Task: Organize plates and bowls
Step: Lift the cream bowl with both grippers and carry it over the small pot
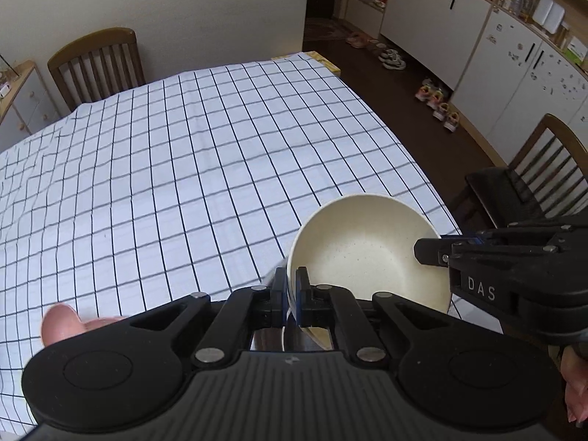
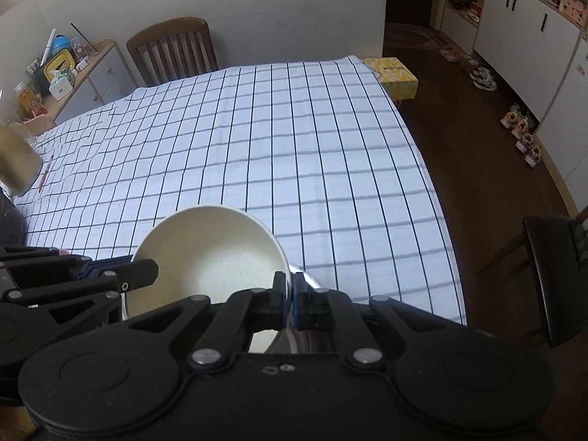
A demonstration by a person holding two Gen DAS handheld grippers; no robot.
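A cream bowl (image 1: pixel 362 246) is held tilted above the near edge of the checked tablecloth (image 1: pixel 183 169). My left gripper (image 1: pixel 291 290) is shut on the bowl's left rim. My right gripper (image 2: pixel 290 294) is shut on the bowl's right rim; the same bowl (image 2: pixel 217 257) fills the lower middle of the right wrist view. The right gripper also shows in the left wrist view (image 1: pixel 426 251) at the bowl's far rim, and the left gripper shows in the right wrist view (image 2: pixel 147 272). Something shiny and metallic (image 2: pixel 305 334) sits under the bowl, mostly hidden.
Wooden chairs stand at the far side (image 1: pixel 97 62) and the right side (image 1: pixel 544 169) of the table. A yellow box (image 2: pixel 395 73) sits beyond the far right corner. A blurred beige object (image 2: pixel 16 161) is at the left edge. White cabinets (image 1: pixel 441 18) and shoes line the floor.
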